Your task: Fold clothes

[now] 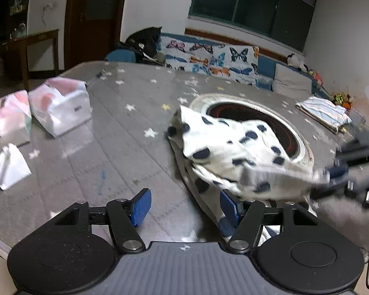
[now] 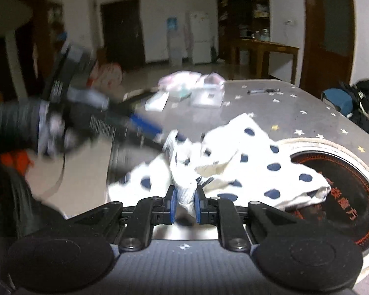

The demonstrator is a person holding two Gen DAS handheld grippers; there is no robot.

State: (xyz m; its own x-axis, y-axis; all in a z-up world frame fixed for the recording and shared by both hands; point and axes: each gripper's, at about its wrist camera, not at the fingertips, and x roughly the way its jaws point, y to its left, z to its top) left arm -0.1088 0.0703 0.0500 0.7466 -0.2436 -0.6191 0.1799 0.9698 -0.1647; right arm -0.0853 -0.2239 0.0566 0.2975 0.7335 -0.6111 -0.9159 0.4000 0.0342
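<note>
Right gripper [image 1: 337,172] in left wrist view: badly smeared at the frame's right edge, jaws unreadable there. Left gripper [image 2: 160,132] in right wrist view: also a blur, its fingertips reaching toward the cloth's far-left edge; contact impossible to judge. Person's sleeve [image 2: 9,120] a dark streak behind it.

Spotted cloth [image 1: 233,147]: white with dark dots, bunched on the table [image 1: 110,147], draped partly over a round hob [image 1: 292,132] sunk into the top. Hob's near-left half hidden under the fabric.

Left gripper [image 1: 184,207]: jaws apart, nothing between the pads; cloth just ahead and to the right, its lower fold running behind the right finger.

Right gripper [image 2: 184,204]: jaws nearly together, pinching a gathered fold of cloth [image 2: 246,162]; rest of it spreads ahead and right.
</note>
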